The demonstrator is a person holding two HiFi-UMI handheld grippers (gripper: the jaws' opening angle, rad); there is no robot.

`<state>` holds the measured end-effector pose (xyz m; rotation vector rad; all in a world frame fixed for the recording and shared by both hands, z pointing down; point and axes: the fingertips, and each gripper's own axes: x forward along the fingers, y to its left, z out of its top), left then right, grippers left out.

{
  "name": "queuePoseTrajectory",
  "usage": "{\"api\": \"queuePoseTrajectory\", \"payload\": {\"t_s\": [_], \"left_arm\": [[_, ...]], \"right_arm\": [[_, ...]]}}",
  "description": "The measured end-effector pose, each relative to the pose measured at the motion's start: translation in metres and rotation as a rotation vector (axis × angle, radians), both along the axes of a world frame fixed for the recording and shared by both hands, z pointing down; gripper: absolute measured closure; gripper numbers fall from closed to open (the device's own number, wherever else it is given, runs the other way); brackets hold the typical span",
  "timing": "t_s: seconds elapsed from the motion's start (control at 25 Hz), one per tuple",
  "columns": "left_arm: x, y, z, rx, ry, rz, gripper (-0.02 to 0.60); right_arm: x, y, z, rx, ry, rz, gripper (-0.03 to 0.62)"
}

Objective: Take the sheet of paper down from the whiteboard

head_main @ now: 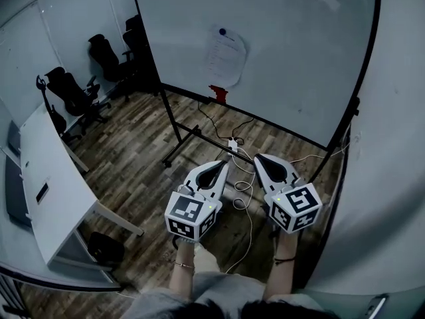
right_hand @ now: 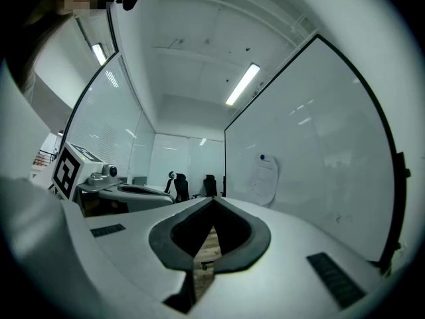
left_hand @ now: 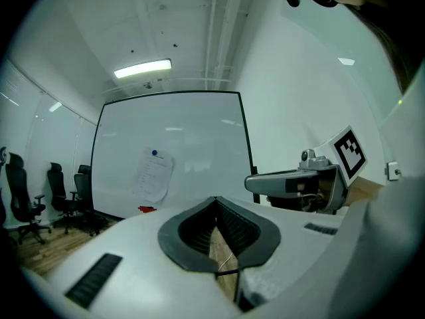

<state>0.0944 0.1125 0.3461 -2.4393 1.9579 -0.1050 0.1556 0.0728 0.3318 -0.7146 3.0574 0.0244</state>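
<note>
Nearest to the wearer, well short of the whiteboard (head_main: 305, 58), the left gripper (head_main: 222, 165) and the right gripper (head_main: 261, 157) are held level and side by side, both aimed toward the board. Each pair of jaws is seen pressed together tip to tip, with nothing caught between them. Below them and in front of the whiteboard, a white cable (head_main: 250, 228) is trailed across the wooden floor (head_main: 139, 158) to a power strip (head_main: 233, 143) lying just before the board's black base bar. On the whiteboard itself, left of its middle, the sheet of paper (head_main: 226, 58) is hung, printed and slightly curled, well apart from both grippers. It is pinned at its top edge by a blue magnet (head_main: 222, 32). Just under the sheet, at the board's lower edge, a small red object (head_main: 218, 94) is seen; what it is cannot be told. Left of the whiteboard a white desk (head_main: 56, 178) is placed, and farther back, black office chairs (head_main: 73, 95) are grouped.
</note>
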Motion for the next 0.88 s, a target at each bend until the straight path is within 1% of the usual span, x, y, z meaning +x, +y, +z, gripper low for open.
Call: {"api": "queuePoseTrajectory", "payload": {"t_s": [0.16, 0.28, 0.36, 0.52, 0.68, 0.72, 0.88], "left_arm": [[-0.009, -0.009, 0.006, -0.022, 0.007, -0.017, 0.575], [-0.018, -0.016, 0.009, -0.039, 0.012, -0.024, 0.575], [-0.029, -0.024, 0.008, -0.041, 0.018, -0.028, 0.575], [-0.055, -0.044, 0.004, -0.033, 0.053, -0.030, 0.575], [-0.080, -0.063, -0.001, -0.034, 0.042, -0.022, 0.575], [-0.087, -0.067, -0.002, -0.032, 0.050, -0.016, 0.575], [-0.115, -0.080, -0.011, -0.007, 0.131, 0.020, 0.575]], "right_arm": [[-0.008, -0.013, 0.005, 0.003, -0.001, 0.016, 0.594], [-0.024, -0.021, 0.008, -0.005, 0.001, 0.003, 0.594], [-0.038, -0.027, 0.004, -0.005, -0.014, -0.011, 0.594], [-0.066, -0.042, -0.008, -0.003, -0.053, -0.035, 0.594], [-0.091, -0.061, -0.013, 0.006, -0.039, -0.025, 0.594], [-0.097, -0.066, -0.013, 0.005, -0.032, -0.019, 0.593], [-0.124, -0.079, -0.012, 0.004, 0.003, -0.006, 0.594]]}}
